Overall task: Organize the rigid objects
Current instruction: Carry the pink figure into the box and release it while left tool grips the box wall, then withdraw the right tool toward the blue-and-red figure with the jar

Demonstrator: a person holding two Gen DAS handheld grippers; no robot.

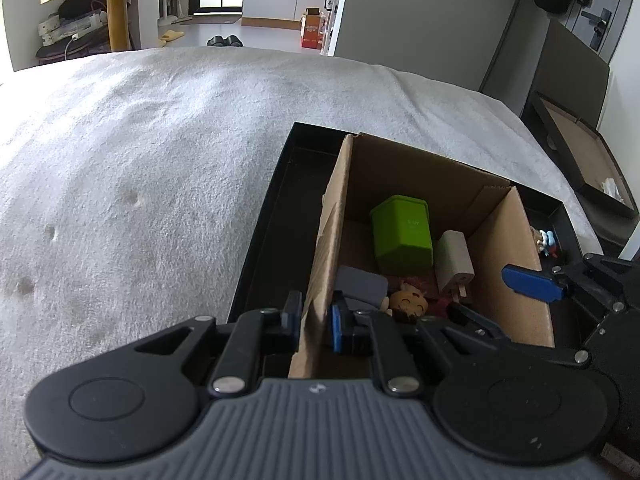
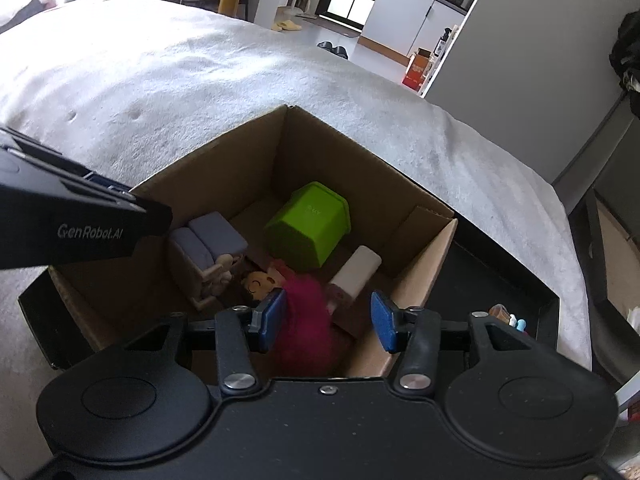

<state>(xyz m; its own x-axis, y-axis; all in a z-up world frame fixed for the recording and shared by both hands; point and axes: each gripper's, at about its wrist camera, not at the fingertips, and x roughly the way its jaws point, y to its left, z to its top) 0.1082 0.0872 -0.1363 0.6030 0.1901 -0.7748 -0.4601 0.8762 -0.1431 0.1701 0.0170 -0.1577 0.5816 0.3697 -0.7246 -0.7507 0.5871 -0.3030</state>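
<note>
A cardboard box [image 1: 516,264] [image 2: 224,152] stands in a black tray [image 1: 272,216] [image 2: 500,276] on a white blanket. Inside lie a green container [image 1: 402,236] [image 2: 308,226], a white charger [image 1: 454,264] [image 2: 356,270], a grey toy sofa [image 1: 362,284] [image 2: 208,240], and a doll [image 1: 408,306] [image 2: 296,300] with a magenta skirt. My left gripper [image 1: 316,320] is shut on the box's left wall. My right gripper [image 2: 328,318] is open above the doll, just inside the box's near edge, holding nothing.
A small blue and white figurine [image 1: 548,242] [image 2: 512,320] lies in the tray right of the box. A second black tray [image 1: 580,152] sits off the bed at the right. The blanket [image 1: 140,180] spreads left and beyond the box.
</note>
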